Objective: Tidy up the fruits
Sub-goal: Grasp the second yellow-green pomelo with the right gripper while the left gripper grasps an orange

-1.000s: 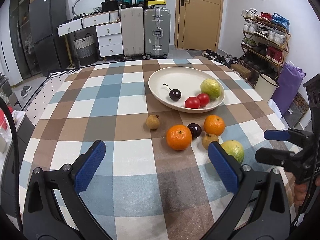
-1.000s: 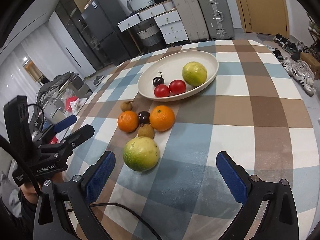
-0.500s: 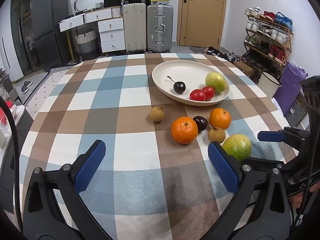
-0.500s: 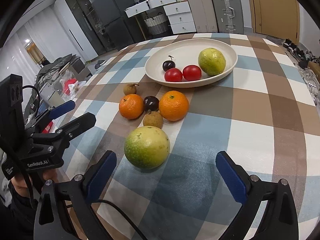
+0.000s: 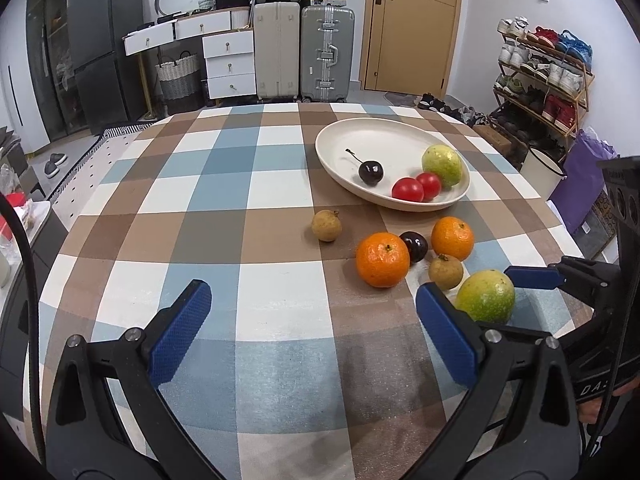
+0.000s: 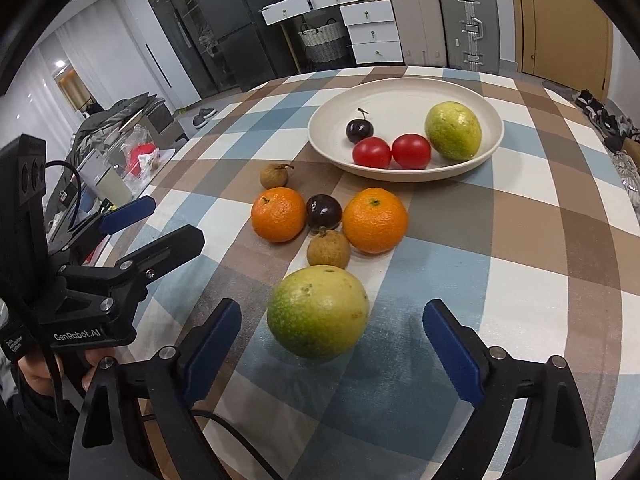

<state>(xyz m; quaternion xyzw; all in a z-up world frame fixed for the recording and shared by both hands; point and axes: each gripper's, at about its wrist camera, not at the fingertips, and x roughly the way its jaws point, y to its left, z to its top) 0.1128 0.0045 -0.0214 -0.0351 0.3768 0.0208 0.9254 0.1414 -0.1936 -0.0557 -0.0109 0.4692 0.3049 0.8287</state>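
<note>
target: green-yellow fruit [image 6: 318, 311] on the checked tablecloth [image 6: 520, 208], just short of our right gripper [image 6: 332, 344] | claw: spread wide, empty | handling: we judge it round, firm, smooth, fairly heavy; we pinch across its widest middle | left gripper [image 5: 312, 332]: spread, idle | goal: plate [image 6: 486, 148]

Home, room near front door. Shoe rack [image 5: 544, 76] full of shoes by wall. Suitcases [image 5: 304, 52] stand beside wooden door [image 5: 412, 24]. White drawers [image 5: 230, 62], laundry basket [image 5: 178, 76], big dark fridge [image 5: 104, 44]. Checked tablecloth [image 5: 224, 200] on table.
</note>
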